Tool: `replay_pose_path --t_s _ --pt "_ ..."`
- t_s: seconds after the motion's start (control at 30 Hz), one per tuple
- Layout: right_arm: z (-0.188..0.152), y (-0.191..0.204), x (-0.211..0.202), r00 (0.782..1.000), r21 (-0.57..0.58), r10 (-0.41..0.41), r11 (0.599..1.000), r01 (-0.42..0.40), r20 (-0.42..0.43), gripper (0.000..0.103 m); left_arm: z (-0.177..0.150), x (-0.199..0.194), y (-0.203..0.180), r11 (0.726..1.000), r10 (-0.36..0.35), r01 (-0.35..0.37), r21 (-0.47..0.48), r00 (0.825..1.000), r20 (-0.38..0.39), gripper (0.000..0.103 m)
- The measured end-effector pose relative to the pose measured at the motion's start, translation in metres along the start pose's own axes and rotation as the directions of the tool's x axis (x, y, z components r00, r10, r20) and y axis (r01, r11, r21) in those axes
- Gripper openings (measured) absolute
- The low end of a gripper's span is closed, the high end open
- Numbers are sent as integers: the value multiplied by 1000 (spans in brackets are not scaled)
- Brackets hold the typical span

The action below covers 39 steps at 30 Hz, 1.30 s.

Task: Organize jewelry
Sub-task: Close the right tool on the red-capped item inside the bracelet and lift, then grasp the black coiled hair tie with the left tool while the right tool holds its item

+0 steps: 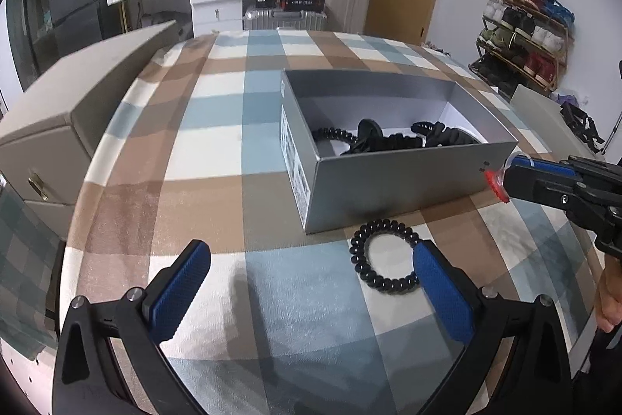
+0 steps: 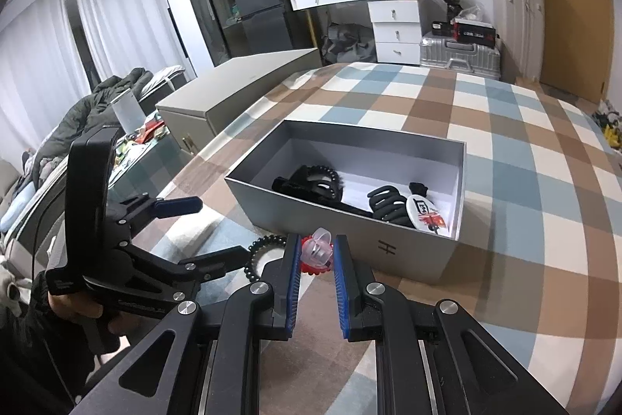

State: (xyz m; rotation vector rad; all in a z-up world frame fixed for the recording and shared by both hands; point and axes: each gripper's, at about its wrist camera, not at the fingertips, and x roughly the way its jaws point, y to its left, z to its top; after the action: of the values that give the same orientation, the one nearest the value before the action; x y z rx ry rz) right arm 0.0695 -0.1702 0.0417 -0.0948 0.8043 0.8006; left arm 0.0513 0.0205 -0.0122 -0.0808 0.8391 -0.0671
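Observation:
A grey open box (image 1: pixel 396 181) stands on the checked tablecloth; it also shows in the right wrist view (image 2: pixel 412 244). Inside lie black hair ties and clips (image 1: pixel 388 139) and a round badge (image 2: pixel 425 214). A black spiral hair tie (image 1: pixel 383 255) lies on the cloth in front of the box, touching my left gripper's right pad. My left gripper (image 1: pixel 311 282) is open and empty, low over the cloth. My right gripper (image 2: pixel 317 255) is shut on a small clear and red plastic piece (image 2: pixel 317 253), held just before the box's near wall; it shows at the right in the left wrist view (image 1: pixel 495 183).
A beige drawer chest (image 1: pixel 58 127) stands at the table's left edge. A glass side table (image 2: pixel 132 158) with clutter sits beyond it. The far room holds a white desk, suitcases and a shoe rack (image 1: pixel 525 37).

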Motion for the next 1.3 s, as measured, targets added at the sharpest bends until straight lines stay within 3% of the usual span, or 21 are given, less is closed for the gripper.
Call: replay_pose_path --t_s 0.23,0.6,0.73,0.83,1.07,1.1,1.17,1.23,1.3 --pt "-1 -6 -4 1000 22 14 1000 -15 7 15 4 8 -9 995 95 -94 26 995 -16 101" --pt "0 -15 -12 1000 44 19 999 -20 23 15 9 2 -15 999 39 -39 32 999 20 101" --pt "1 -15 -15 999 46 19 999 -20 31 15 11 7 -23 995 60 -59 77 998 -13 101" --pt "1 -16 -16 999 47 17 999 -19 32 15 12 12 -19 998 53 -50 46 997 -60 101" --pt "1 -13 -16 999 39 25 999 -26 30 15 9 16 -14 997 67 -63 44 995 -79 101" --pt "1 -14 -16 999 39 25 999 -27 29 15 8 16 -14 997 74 -71 42 994 -84 100" --pt "1 -13 -15 999 39 28 999 -29 27 15 7 18 -12 996 86 -82 44 991 -99 84" --pt "1 -12 -14 999 33 29 999 -30 26 15 5 21 -11 996 84 -79 51 989 -118 59" --pt "1 -12 -14 999 32 28 999 -29 25 15 4 19 -12 997 57 -50 61 992 -115 48"
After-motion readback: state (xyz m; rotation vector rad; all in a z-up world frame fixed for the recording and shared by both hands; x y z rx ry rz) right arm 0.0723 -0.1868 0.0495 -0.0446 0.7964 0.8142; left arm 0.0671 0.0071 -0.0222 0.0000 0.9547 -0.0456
